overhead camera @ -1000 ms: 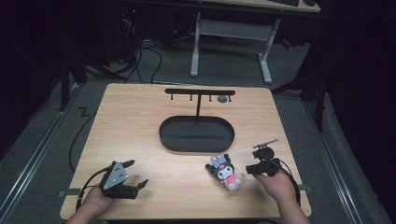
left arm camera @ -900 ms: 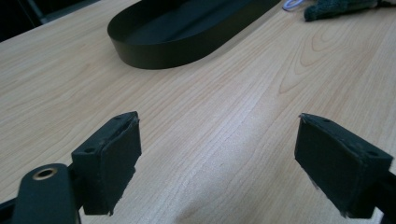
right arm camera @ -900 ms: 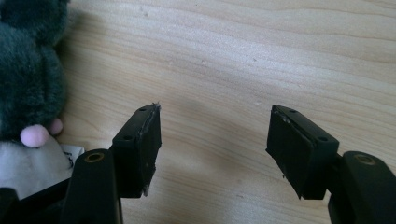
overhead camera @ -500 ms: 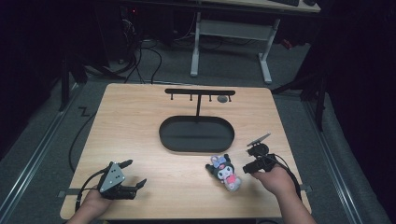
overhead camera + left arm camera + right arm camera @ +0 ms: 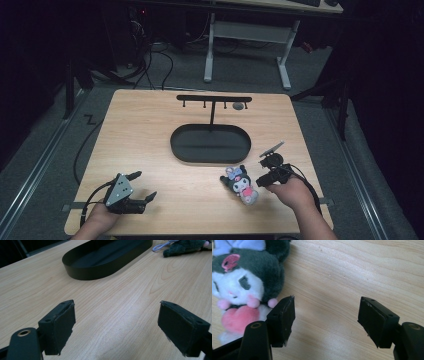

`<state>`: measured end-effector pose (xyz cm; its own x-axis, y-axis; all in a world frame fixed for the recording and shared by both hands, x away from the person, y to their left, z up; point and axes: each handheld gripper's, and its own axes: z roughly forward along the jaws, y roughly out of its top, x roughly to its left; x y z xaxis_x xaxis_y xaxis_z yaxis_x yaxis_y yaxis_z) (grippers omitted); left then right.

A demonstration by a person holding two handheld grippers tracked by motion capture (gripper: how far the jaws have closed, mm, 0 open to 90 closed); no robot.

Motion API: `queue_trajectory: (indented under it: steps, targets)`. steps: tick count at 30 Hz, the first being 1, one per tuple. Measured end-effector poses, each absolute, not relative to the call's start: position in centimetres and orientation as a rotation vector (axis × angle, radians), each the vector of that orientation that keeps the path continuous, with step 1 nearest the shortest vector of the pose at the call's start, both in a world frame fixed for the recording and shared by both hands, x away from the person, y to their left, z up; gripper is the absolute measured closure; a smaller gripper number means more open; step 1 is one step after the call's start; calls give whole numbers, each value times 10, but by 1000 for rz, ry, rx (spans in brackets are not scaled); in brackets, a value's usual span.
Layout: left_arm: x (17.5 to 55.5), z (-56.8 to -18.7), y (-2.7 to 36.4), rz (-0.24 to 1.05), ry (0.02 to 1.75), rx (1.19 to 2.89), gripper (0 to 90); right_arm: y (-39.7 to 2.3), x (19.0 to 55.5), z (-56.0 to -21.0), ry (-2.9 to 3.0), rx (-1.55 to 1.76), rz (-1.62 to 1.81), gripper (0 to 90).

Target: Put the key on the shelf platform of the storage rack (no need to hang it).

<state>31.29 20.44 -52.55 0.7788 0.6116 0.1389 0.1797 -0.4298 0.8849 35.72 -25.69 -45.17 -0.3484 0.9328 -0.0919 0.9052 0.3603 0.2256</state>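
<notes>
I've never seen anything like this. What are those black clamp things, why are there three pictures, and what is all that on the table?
No robot here: a person holds a hand-worked two-jaw clamp in each hand, the left gripper and the right gripper. One camera looks down from above; one rides on each gripper, looking along its jaws. On the pale wooden table stand a black oval tray and a black T-shaped rack behind it. A small black-and-white plush toy with a pink heart lies beside the right gripper. Both grippers are open, holding nothing.

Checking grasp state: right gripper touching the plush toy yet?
Apart. The right gripper view shows the right gripper open over bare wood, the plush toy lying beside its near jaw, outside the gap.
</notes>
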Motion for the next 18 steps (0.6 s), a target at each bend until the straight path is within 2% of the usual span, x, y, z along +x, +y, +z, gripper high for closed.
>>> queue_trajectory:
  steps: [18]
  targets:
    - [314,-526,203,547,592,2003,155,-243,339,-431,2432,1589,244,285]
